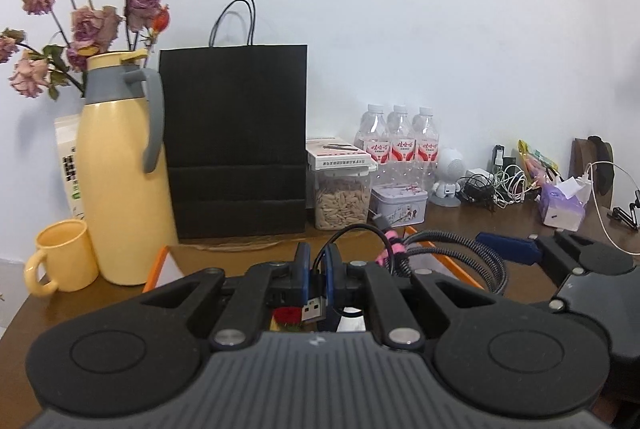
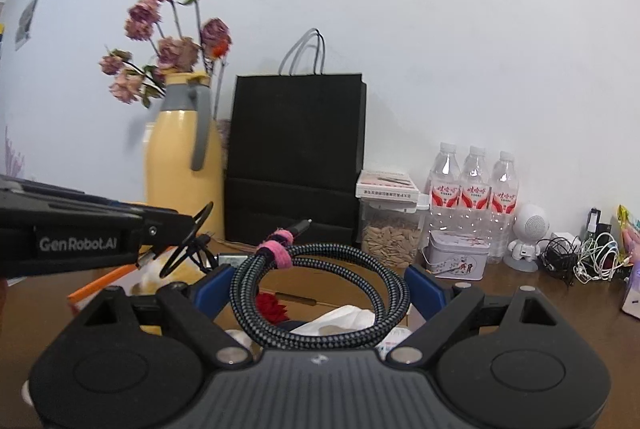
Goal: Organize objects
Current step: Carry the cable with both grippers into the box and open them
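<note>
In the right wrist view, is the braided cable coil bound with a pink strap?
Yes, a pink strap wraps the bundled end of the braided cable coil, which sits between the right claw's blue fingers.

Yellow jug (image 1: 120, 165), black bag (image 1: 236, 137), pink-tied braided cable (image 2: 320, 289).
</note>
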Available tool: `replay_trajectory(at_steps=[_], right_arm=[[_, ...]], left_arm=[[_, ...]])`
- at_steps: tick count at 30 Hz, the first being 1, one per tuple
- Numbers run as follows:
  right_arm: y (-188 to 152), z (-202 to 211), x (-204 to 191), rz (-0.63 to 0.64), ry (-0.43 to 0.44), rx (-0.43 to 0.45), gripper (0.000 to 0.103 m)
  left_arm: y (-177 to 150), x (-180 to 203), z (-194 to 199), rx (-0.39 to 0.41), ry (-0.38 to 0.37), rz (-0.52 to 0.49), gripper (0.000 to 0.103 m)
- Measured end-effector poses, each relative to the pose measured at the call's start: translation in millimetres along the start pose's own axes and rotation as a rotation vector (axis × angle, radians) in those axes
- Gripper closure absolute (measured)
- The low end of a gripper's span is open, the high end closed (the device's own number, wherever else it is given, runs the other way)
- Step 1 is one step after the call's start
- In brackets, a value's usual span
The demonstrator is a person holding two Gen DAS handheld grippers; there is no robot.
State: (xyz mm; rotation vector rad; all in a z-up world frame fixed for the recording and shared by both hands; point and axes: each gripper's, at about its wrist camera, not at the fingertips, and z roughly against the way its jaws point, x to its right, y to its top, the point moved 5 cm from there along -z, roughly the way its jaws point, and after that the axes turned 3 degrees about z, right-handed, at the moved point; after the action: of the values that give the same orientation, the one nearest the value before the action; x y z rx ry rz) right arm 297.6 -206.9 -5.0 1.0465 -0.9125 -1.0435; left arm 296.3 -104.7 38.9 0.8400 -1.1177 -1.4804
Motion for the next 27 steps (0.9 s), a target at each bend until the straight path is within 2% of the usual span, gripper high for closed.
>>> replay_trajectory(at_steps=[7, 15, 16, 18, 20, 21, 22, 23, 27], right_arm=[[-16.7, -26.6, 5.4, -0.008, -0.012, -0.049, 0.012], [-28.9, -33.2, 1.7, 0.004, 0.011, -0.084, 0.012], [-30.6, -33.6, 0.5, 0.009, 0.017, -0.092, 0.011], [-32.9, -33.6, -0.1, 0.009, 0.027, -0.102, 0.011], [-34.0, -33.0, 1.3, 0.000, 0.026, -0.104, 0.002], [-34.0, -32.4, 2.3, -0.004, 0.025, -0.103, 0.000], [-34.0, -31.8, 3.6, -0.011, 0.027, -0.104, 0.000], [-34.2, -31.3, 5.0, -0.019, 0.028, -0.105, 0.000], [-35.6, -30.4, 8.7, -0.034, 0.021, -0.107, 0.000]], left_arm=[[-7.5, -5.8, -36.8, -0.046, 0.014, -0.030, 0.094], [-17.2, -10.2, -42.1, -0.050, 0.067, -0.048, 0.093], [-17.8, -10.7, -41.3, -0.043, 0.076, -0.052, 0.089], [-18.3, -10.3, -40.2, -0.035, 0.078, -0.059, 0.067], [-18.6, -10.3, -38.8, -0.023, 0.095, -0.060, 0.015], [-18.3, -9.9, -37.2, -0.007, 0.105, -0.064, 0.005], [-17.7, -9.4, -35.0, 0.013, 0.111, -0.066, 0.000], [-16.9, -8.4, -33.0, 0.032, 0.117, -0.073, 0.000], [-16.9, -6.5, -32.2, 0.020, 0.117, -0.076, 0.000]])
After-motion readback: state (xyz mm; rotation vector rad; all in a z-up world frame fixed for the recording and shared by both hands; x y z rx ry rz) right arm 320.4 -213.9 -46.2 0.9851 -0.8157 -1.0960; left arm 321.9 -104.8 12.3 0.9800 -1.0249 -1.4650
